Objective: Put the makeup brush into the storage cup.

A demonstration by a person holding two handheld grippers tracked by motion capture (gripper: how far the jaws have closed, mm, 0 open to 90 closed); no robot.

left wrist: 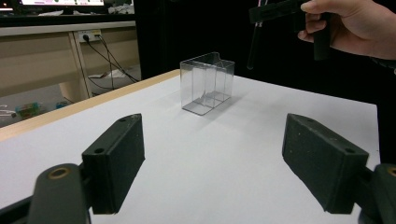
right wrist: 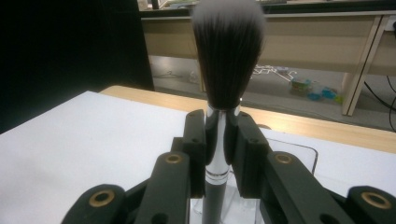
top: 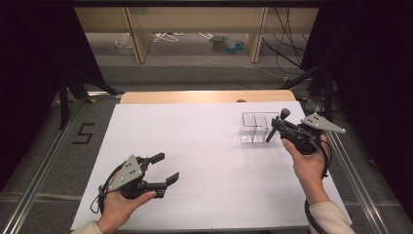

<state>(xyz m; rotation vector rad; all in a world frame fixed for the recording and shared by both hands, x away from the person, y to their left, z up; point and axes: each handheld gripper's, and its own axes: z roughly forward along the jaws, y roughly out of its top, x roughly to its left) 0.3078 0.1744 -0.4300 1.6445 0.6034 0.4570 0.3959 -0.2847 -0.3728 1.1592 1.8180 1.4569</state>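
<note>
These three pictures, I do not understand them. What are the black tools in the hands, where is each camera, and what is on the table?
A person holds a two-jaw gripper in each hand. One camera looks down from above; the others ride on the grippers.

From above, the left gripper hovers open over the white table, holding nothing. The right gripper is shut on a makeup brush, bristles up, by a clear plastic box with compartments.

The left gripper view shows that box standing alone. The right gripper view shows the brush clamped upright.

Upright makeup brush (right wrist: 228, 60) above clear divided organizer (top: 258, 127).
</note>
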